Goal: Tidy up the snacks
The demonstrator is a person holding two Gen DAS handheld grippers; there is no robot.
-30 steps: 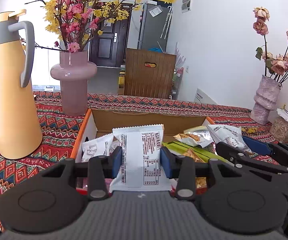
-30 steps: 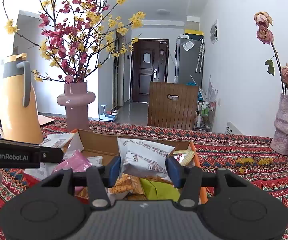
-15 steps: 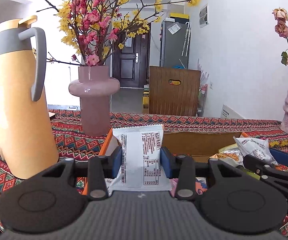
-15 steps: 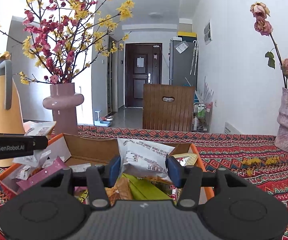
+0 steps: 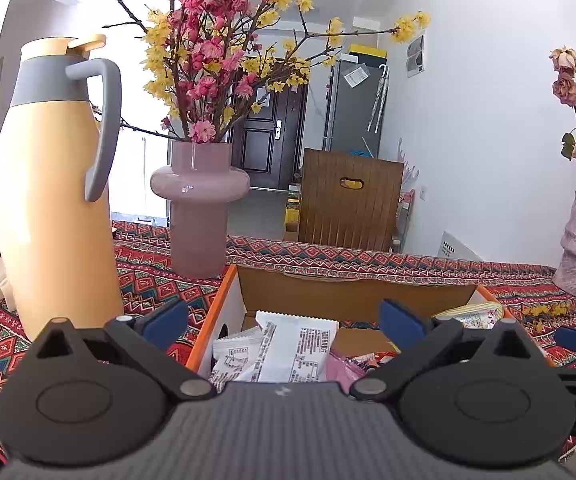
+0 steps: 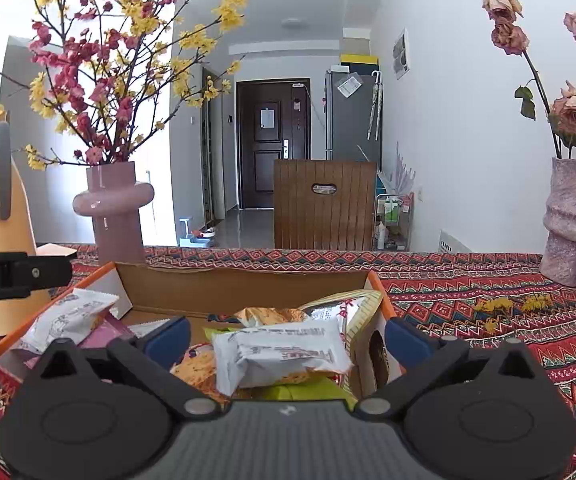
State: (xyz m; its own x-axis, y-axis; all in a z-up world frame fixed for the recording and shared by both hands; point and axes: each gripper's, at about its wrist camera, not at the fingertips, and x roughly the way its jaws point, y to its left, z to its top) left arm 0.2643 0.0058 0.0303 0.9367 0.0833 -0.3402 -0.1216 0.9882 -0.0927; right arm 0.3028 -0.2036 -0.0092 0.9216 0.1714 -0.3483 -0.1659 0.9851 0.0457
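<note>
Snack packets fill the cardboard box at lower centre of both wrist views, on a patterned tablecloth. Both grippers have just been opening: the left gripper stands wide over a white packet lying loose in the box's left end, its pads clear of it; the right gripper stands equally wide over a second white packet resting on the pile at the box's right end. With both releases apparently made, the sound move is to draw each gripper straight back and up, pads clear of the wrappers, avoiding the orange flask and pink vase at left.
</note>
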